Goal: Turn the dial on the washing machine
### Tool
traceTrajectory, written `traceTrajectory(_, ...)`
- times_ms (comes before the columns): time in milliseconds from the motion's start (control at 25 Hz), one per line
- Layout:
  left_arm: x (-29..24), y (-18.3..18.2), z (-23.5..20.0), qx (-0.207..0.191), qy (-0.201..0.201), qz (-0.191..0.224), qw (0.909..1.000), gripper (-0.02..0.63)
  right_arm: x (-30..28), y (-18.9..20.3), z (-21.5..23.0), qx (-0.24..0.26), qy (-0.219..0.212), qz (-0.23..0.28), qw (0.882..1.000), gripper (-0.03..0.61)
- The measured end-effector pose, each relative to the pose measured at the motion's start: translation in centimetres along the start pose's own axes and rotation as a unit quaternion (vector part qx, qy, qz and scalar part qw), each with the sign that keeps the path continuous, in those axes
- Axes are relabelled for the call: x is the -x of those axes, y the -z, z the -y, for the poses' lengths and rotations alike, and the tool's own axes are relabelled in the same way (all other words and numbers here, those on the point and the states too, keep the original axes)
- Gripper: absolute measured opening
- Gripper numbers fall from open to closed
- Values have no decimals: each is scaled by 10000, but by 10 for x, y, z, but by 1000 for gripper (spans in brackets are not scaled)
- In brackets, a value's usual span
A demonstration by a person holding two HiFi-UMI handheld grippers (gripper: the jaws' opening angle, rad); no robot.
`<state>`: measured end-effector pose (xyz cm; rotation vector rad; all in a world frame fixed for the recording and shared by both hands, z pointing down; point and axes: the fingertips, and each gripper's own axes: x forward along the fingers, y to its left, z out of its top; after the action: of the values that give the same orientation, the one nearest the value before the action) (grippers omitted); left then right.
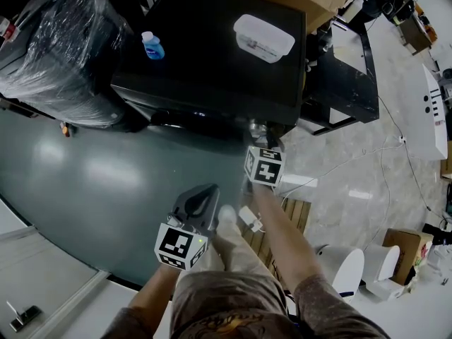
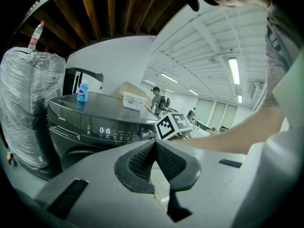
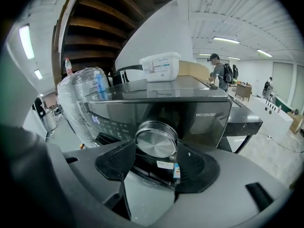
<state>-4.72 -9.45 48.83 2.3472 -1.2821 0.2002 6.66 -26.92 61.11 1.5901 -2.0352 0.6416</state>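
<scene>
A dark washing machine stands ahead, its lit control panel showing in the left gripper view. The round metal dial sits at the panel's right end. My right gripper reaches to the machine's front, and its two pads touch the dial's left and right sides, so it is shut on the dial. The head view shows this gripper under its marker cube, at the machine's front right corner. My left gripper hangs lower and nearer to me, away from the machine. Its jaws are shut with nothing between them.
A small blue bottle and a white plastic box rest on the machine's top. A large plastic-wrapped bundle stands to its left, a black stand to its right. A wooden pallet and white containers lie on the floor.
</scene>
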Motion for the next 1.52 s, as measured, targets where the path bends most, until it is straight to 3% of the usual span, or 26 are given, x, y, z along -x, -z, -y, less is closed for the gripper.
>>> traceTrajectory(320, 1, 3, -2, 47, -25, -13, 10000, 0, 0, 0, 0, -974, -459, 188, 9940, 262)
traceTrajectory(680, 0, 5, -1, 47, -9, -23, 10000, 0, -1, 2, 0, -1935, -1005, 464, 9748, 262)
traceTrajectory(1120, -2, 9, 0, 31, 42, -85, 10000, 0, 1, -4, 1, -3019, -1677, 790, 9351, 262)
traceTrajectory(1360, -2, 12, 0, 18, 41, -119, 9999, 0, -2, -3, 2, -3850, -1948, 798, 8986, 262)
traceTrajectory(1520, -2, 12, 0, 16, 40, -133, 9999, 0, -2, -4, 3, -4058, -2007, 828, 8878, 262)
